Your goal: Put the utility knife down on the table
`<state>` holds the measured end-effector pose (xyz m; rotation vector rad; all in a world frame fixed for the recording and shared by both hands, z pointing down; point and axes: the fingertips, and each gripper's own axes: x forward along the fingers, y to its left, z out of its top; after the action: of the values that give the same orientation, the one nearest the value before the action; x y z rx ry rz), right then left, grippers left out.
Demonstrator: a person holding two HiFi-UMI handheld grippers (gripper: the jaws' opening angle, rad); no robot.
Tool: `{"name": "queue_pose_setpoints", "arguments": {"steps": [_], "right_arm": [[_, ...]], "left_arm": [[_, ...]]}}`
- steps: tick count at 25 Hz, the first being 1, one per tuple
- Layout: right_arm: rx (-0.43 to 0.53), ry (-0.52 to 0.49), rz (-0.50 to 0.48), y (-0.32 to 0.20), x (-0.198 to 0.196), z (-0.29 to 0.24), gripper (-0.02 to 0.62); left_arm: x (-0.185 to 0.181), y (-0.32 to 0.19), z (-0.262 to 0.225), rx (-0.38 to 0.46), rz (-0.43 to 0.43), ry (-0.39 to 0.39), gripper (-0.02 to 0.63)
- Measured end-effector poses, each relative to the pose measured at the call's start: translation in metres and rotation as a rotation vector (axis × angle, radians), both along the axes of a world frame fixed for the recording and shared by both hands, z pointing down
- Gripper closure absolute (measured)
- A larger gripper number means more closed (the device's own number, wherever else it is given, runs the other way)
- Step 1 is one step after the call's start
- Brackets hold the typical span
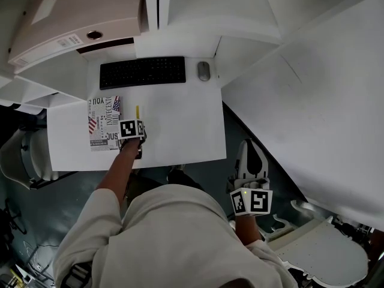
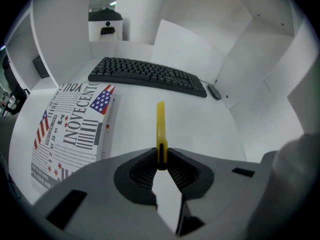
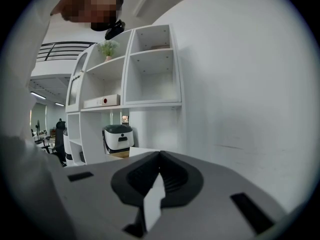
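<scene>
The left gripper [image 2: 161,160] pinches a slim yellow utility knife [image 2: 160,124] by its near end. The knife is edge-on and juts ahead over the white table [image 2: 210,134]. A printed box [image 2: 70,129] lies just left, with bare tabletop ahead and right, up to the keyboard [image 2: 147,74]. The right gripper [image 3: 160,156] has its jaws together, empty.

Rear of the utility knife [image 2: 160,124] — out of sight inside the left tool [image 2: 161,159]
</scene>
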<state>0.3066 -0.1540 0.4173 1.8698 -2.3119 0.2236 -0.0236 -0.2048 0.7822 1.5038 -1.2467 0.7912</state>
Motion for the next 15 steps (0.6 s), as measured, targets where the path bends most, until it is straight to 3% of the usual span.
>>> {"name": "queue_pose_setpoints", "arguments": {"steps": [15], "right_arm": [[-0.032, 0.007, 0.031, -0.015, 0.017, 0.012, 0.592]], "left_arm": [[0.0, -0.002, 0.032, -0.083, -0.011, -0.014, 0.548]]}}
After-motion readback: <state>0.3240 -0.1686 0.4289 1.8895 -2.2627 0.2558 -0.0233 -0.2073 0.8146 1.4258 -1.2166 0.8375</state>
